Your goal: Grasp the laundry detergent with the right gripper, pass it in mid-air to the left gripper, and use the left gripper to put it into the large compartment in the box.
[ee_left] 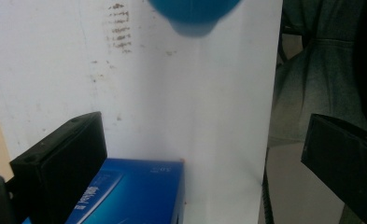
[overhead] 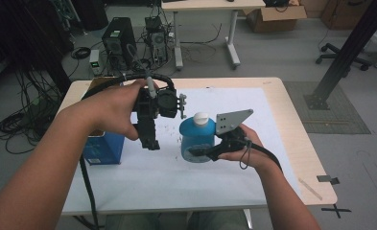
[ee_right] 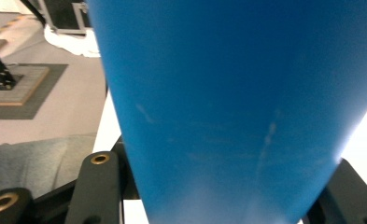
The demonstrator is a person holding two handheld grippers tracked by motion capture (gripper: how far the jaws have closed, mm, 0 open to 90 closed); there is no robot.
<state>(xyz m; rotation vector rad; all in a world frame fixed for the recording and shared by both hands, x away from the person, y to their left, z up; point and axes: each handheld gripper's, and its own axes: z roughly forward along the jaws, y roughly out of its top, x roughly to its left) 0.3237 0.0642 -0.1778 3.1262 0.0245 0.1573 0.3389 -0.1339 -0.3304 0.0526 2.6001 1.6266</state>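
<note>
Blue bottle (overhead: 195,139), white cap, upright over white sheet (overhead: 224,177) near table centre. Right gripper (overhead: 200,152) jaws clamped on bottle's lower body. Left gripper (overhead: 150,143) jaws wide apart, nothing between; pointing down above sheet, beside blue box (overhead: 104,148) at left edge. Open sheet toward near edge.

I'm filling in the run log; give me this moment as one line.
right gripper: shut on blue bottle | bottle: upright, white cap on | left gripper: open, nothing held | blue box: on table
</note>
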